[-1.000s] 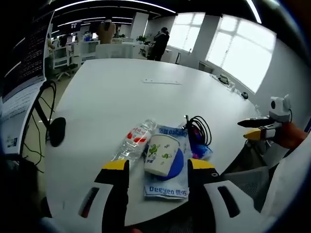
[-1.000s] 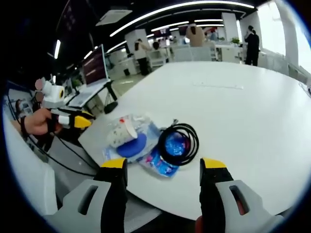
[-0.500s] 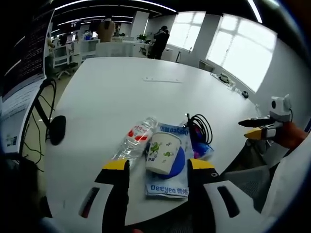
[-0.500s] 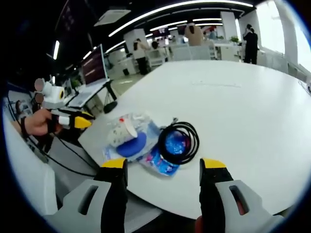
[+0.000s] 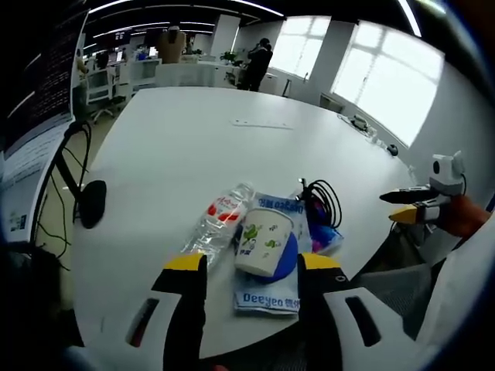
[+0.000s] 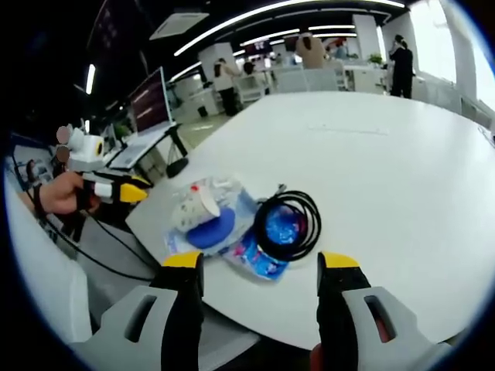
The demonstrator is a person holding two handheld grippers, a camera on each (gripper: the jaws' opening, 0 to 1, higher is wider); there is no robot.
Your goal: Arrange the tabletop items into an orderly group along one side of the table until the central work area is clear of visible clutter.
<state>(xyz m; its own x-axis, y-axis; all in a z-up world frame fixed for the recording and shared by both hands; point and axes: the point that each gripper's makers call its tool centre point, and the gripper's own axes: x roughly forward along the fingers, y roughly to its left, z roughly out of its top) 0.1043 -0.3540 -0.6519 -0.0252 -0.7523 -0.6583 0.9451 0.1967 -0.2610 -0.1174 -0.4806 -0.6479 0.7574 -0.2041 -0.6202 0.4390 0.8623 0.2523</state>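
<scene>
We count five items clustered at the near edge of one large white table [image 5: 178, 147]: one clear plastic bottle [image 5: 217, 225], one paper cup [image 5: 262, 242], one flat printed packet [image 5: 271, 286], one coil of black cable [image 6: 288, 225] and one small glossy blue packet [image 6: 267, 261].

In the left gripper view, the bottle lies on its side, crinkled and transparent with a red-and-white label. Just beside it, the cup, a white tapered cylinder with green figures, also lies on its side on top of the flat packet, which is pale blue with blue lettering and a round dark-blue patch. The cable, thin and looped, sits at the far right of the cluster.

In the right gripper view, the cable ring rests around and over the shiny blue packet, with the cup [image 6: 195, 209] and flat packet [image 6: 214, 229] touching on its left. The table is smooth and matte, with a rounded edge.

We see the left gripper [image 5: 251, 272] with its two yellow-tipped jaws spread wide apart, holding nothing, short of the cluster. The right gripper [image 6: 259, 267] likewise has its jaws parted and bare, near the table edge. Each gripper appears in the other's view, held in a hand [image 6: 56, 194].
</scene>
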